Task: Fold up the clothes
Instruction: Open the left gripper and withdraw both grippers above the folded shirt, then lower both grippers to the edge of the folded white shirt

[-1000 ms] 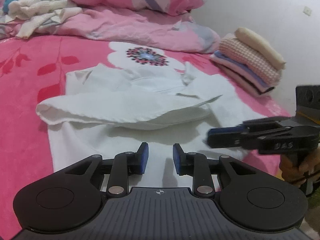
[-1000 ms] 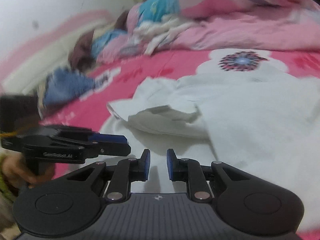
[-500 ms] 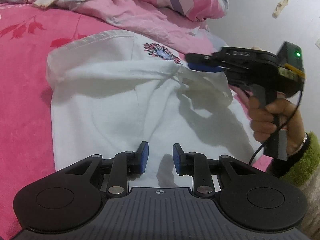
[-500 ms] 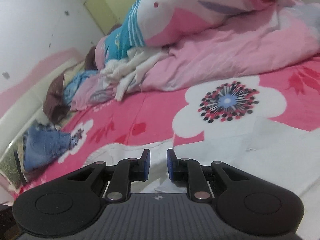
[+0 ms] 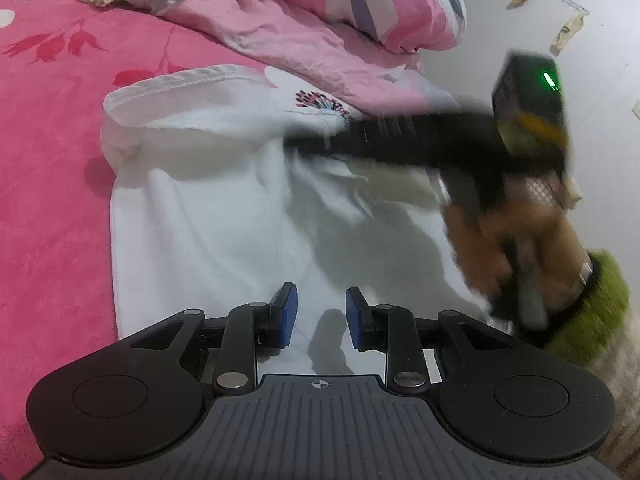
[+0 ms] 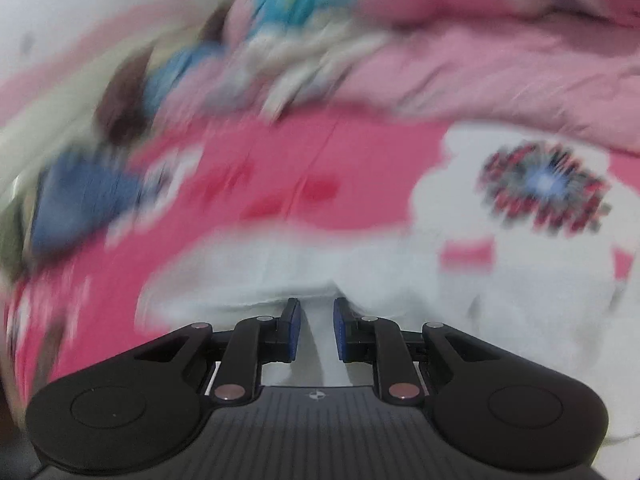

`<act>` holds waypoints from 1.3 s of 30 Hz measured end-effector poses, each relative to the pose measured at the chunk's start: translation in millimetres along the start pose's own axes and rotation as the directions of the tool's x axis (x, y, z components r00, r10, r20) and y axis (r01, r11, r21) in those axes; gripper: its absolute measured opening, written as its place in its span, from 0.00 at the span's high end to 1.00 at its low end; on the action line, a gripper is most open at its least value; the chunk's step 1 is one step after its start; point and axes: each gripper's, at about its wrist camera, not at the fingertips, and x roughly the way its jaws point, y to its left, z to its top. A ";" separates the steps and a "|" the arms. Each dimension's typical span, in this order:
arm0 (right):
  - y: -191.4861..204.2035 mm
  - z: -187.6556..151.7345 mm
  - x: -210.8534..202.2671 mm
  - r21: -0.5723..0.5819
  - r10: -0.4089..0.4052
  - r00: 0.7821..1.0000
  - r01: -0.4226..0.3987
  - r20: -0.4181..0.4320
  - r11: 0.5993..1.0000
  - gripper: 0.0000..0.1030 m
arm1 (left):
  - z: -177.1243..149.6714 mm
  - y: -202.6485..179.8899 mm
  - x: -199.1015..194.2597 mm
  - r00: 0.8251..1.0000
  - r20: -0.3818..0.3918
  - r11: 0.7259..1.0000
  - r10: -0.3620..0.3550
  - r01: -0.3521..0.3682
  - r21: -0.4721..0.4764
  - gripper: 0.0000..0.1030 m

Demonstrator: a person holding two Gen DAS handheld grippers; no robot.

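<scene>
A white garment point(image 5: 224, 216) lies spread flat on the pink bed cover point(image 5: 48, 200), its hemmed edge toward the far left. My left gripper point(image 5: 318, 316) hovers low over the garment's near part, open, with only cloth beneath the blue pads point(image 5: 286, 314). In the left wrist view my right gripper point(image 5: 308, 142) is a dark blur reaching in from the right over the garment's far edge, held by a hand point(image 5: 492, 240) in a green sleeve. In its own blurred view the right gripper point(image 6: 316, 320) is open just above the white garment point(image 6: 400, 280), nothing pinched.
A pink quilt and pillow point(image 5: 320, 12) are heaped along the far side of the bed. Loose clothes point(image 6: 80, 200) are piled at the far left in the right wrist view. A white wall point(image 5: 580, 32) stands at the right.
The garment's raised fold from a second ago now lies flat. My right gripper has swept from beside the left one out over the garment's far edge and is still moving.
</scene>
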 end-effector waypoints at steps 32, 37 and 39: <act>-113.0 -84.0 -166.4 0.216 -0.079 0.972 0.030 0.222 0.976 0.71 | 68.4 24.4 18.9 0.997 0.077 0.999 0.006 -0.009 0.034 0.39; -132.9 -128.4 -201.3 0.355 -0.082 0.962 -0.016 0.259 0.935 0.71 | 99.9 60.0 19.5 0.968 0.244 0.995 0.055 -0.032 -0.097 0.39; -139.5 -144.0 -211.4 0.384 -0.113 0.958 0.004 0.264 0.923 0.71 | 105.5 72.0 7.7 0.944 0.319 0.984 0.082 -0.025 -0.178 0.32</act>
